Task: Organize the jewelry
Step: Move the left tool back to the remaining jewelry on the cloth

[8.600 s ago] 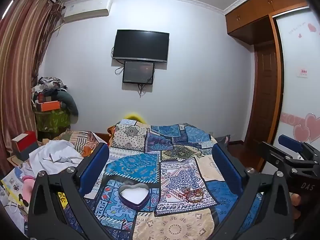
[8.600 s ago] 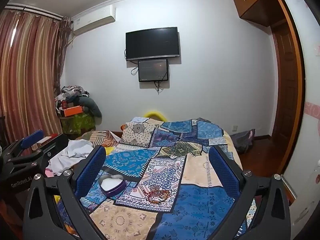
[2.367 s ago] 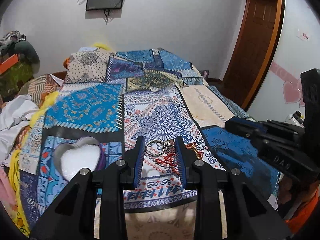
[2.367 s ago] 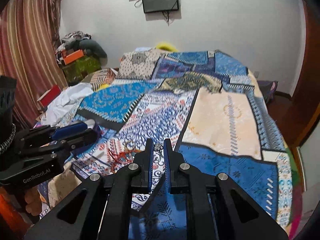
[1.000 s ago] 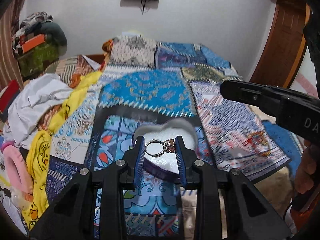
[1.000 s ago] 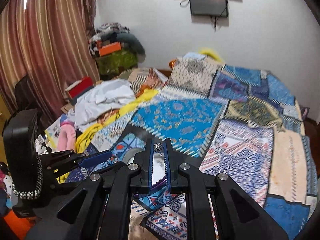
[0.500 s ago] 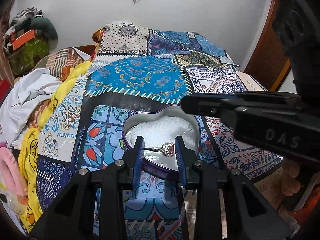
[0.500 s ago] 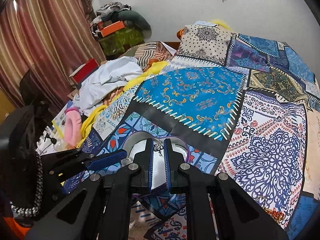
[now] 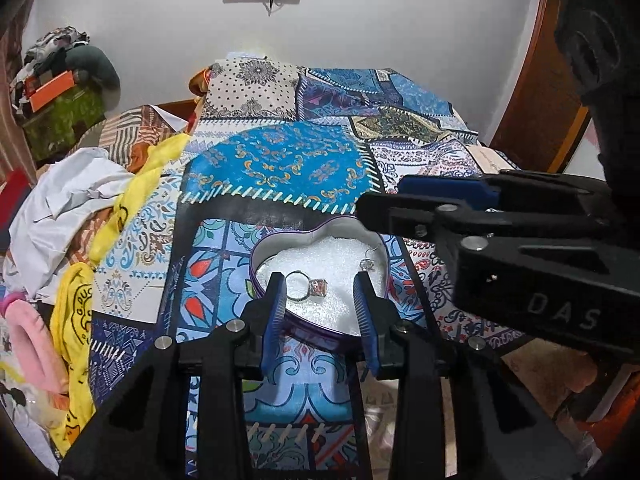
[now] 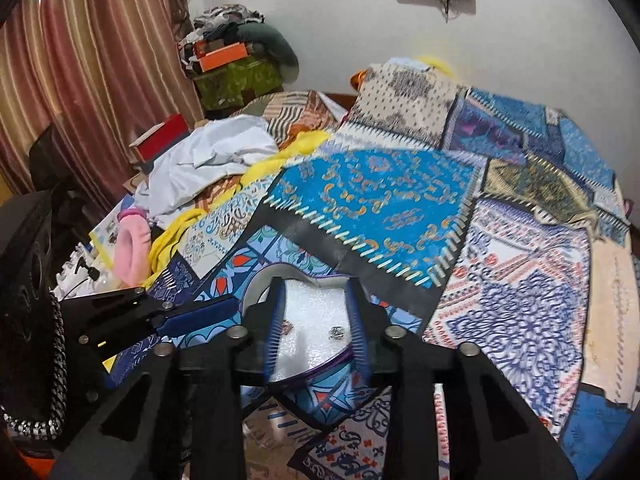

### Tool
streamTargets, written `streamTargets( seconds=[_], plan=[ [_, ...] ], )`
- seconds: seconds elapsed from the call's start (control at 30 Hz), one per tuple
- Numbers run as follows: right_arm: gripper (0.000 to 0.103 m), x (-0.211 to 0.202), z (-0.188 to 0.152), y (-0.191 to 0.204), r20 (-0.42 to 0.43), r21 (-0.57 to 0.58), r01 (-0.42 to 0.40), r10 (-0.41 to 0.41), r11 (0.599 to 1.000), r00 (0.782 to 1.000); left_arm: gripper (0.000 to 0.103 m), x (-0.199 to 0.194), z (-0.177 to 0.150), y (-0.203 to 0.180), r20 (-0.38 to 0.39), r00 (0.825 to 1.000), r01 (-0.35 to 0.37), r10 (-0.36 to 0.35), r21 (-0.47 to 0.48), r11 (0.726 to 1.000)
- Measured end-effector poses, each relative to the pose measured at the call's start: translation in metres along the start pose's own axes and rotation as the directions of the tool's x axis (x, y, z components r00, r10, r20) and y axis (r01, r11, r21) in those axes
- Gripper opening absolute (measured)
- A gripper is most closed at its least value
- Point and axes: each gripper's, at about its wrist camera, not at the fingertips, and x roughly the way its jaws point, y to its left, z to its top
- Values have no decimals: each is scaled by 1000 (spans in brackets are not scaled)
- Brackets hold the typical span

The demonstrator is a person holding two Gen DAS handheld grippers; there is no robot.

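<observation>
A purple heart-shaped tin (image 9: 256, 258) lined with white foam sits on the patchwork bedspread; it also shows in the right wrist view (image 10: 250, 284). A silver ring with a reddish stone (image 9: 308, 286) lies on the foam. A small silver earring (image 9: 367, 264) lies at the foam's right side, also seen in the right wrist view (image 10: 335, 332). My left gripper (image 9: 320, 292) is open just above the ring. My right gripper (image 10: 314, 300) is open above the earring, and reaches in from the right in the left wrist view (image 9: 384, 204).
The patchwork bedspread (image 9: 276, 164) covers the bed. White and yellow clothes (image 9: 72, 200) and a pink item (image 9: 28, 344) lie heaped at the left. A striped curtain (image 10: 80, 60) hangs at the far left. A wooden door (image 9: 540, 92) stands at the right.
Both grippers have opened. The ring dropped from my left gripper onto the foam and the earring dropped from my right gripper into the tin.
</observation>
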Motion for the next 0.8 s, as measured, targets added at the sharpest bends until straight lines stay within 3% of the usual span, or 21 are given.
streamTargets(
  seconds=[0.4, 0.8],
  plan=[
    [33, -51, 1, -8, 105, 24, 46, -48, 999, 993, 45, -42, 9, -6, 83, 995, -47, 48, -6, 999],
    [34, -95, -21, -44, 152, 120, 118, -136, 986, 979, 55, -61, 18, -32, 138, 990, -37, 38, -5, 999]
  ],
)
